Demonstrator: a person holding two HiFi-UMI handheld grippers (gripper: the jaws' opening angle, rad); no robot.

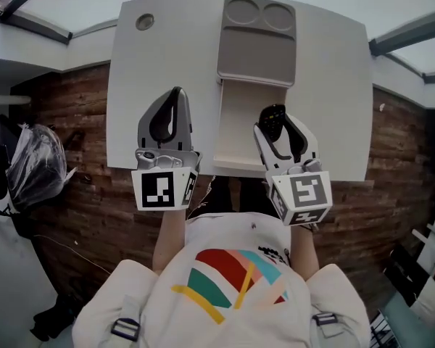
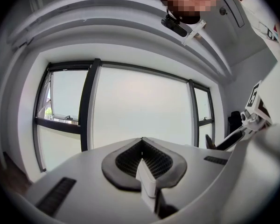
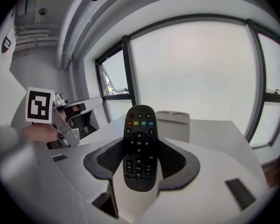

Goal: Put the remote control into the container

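Observation:
A black remote control (image 3: 139, 148) with coloured buttons stands upright between the pads of my right gripper (image 3: 140, 161), which is shut on it. In the head view the remote (image 1: 271, 119) and the right gripper (image 1: 277, 124) hang by the right edge of the container's open beige compartment (image 1: 238, 133). The container's grey part (image 1: 257, 49), with two round recesses, lies further back. My left gripper (image 1: 175, 100) is left of the container over the white table (image 1: 130, 85). Its jaws are shut with nothing between them (image 2: 142, 152).
The table has a small round hole (image 1: 144, 22) at its far left corner. Its near edge runs just behind both grippers. Brown plank floor (image 1: 72, 122) shows on both sides, with a dark bag (image 1: 35, 162) at the left. Large windows (image 2: 140, 111) stand beyond the table.

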